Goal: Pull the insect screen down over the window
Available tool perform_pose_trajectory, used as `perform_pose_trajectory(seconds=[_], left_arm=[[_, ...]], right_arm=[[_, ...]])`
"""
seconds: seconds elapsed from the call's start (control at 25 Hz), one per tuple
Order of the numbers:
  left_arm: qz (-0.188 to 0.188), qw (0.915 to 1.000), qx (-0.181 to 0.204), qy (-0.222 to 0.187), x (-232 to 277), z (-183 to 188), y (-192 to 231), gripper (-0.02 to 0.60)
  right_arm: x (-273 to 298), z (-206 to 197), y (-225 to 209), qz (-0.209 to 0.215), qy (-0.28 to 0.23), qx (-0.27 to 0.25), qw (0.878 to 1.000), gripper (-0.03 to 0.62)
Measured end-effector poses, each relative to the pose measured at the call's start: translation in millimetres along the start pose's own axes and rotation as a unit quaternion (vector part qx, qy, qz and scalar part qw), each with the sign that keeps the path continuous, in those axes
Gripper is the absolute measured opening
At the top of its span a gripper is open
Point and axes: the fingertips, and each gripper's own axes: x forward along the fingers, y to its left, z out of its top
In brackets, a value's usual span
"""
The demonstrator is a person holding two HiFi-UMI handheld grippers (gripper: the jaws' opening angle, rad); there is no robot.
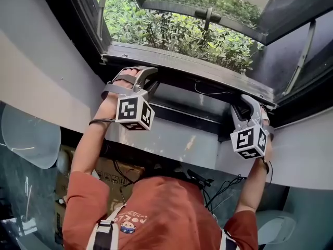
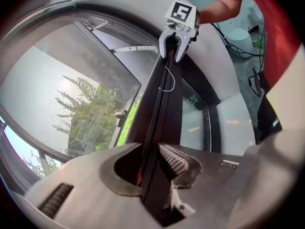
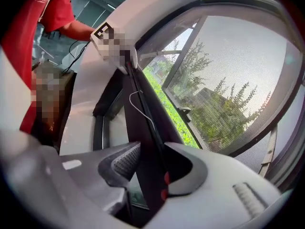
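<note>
The insect screen's black pull bar point(image 1: 200, 90) lies low along the bottom of the window frame, with fine mesh point(image 2: 71, 99) stretched above it and greenery behind. My left gripper point(image 1: 143, 78) stands at the bar's left end. In the left gripper view its jaws point(image 2: 150, 149) straddle the bar point(image 2: 162, 104) and stand open, the ribbed pad point(image 2: 174, 160) just off it. My right gripper point(image 1: 244, 107) is at the bar's right end. There too the bar point(image 3: 143, 123) runs between the jaws point(image 3: 147, 149), which stand open.
A thin white cord point(image 2: 167, 80) hangs in a loop off the bar's middle. A window handle point(image 3: 185, 112) sits on the outer sash beyond the mesh. A white sill point(image 1: 171, 139) lies under the bar, with cardboard boxes point(image 1: 112, 173) and cables point(image 1: 223, 186) below it.
</note>
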Motion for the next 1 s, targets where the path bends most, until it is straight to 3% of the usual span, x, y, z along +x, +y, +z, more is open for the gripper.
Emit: perform_pose_trajectory(seconds=[0.2, 0.36, 0.56, 0.8, 1.0], left_arm=[[0.028, 0.9973, -0.063, -0.024, -9, 3, 4, 0.106], [0.048, 0.9875, -0.142, -0.050, -16, 2, -2, 0.106], [0.083, 0.9648, -0.230, -0.097, -30, 8, -4, 0.106], [0.103, 0.9398, -0.295, -0.137, -43, 24, -12, 0.106], [0.120, 0.9089, -0.365, -0.161, -54, 28, -20, 0.106]], right_arm=[[-13, 11, -5, -0.018, -0.042, 0.044, 0.998, 0.161], [-23, 18, -7, -0.038, -0.075, 0.075, 0.994, 0.161], [-33, 26, -7, -0.058, -0.114, 0.113, 0.985, 0.161], [-45, 32, 0, -0.080, -0.167, 0.173, 0.967, 0.161], [-51, 33, 15, -0.084, -0.193, 0.218, 0.953, 0.161]])
